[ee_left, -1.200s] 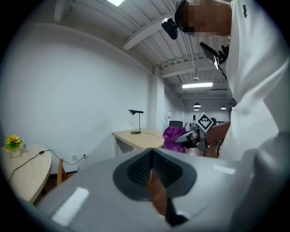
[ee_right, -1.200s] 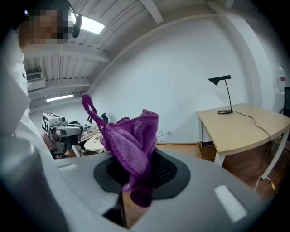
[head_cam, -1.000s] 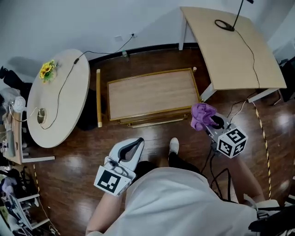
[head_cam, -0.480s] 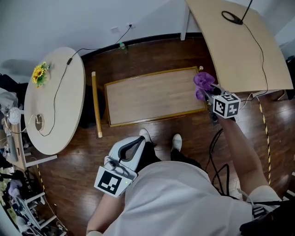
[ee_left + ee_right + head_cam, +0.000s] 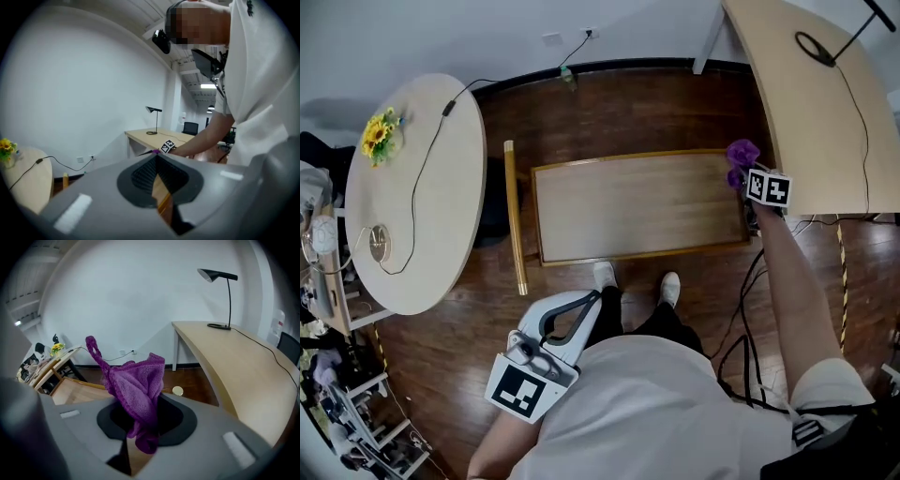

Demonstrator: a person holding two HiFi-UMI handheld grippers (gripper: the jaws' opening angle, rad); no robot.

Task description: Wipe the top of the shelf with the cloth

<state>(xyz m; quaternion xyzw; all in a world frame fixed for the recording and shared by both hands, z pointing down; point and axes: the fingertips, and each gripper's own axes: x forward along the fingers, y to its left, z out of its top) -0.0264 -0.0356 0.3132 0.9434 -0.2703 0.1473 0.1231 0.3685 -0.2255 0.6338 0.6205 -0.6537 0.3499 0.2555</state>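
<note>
The right gripper (image 5: 746, 176) has moved forward to the shelf's (image 5: 637, 206) far right corner, clamping the cloth (image 5: 741, 153); the left gripper (image 5: 586, 302) hangs closed and empty.

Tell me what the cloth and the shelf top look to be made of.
Cloth: purple knit or terry-like fabric, soft-looking; its fuzzy looped texture and limp folds show it. Shelf top: light wood or wood-look laminate, smooth and matte; faint straight grain, golden rim around it. Solid wood or laminate cannot be told.
</note>
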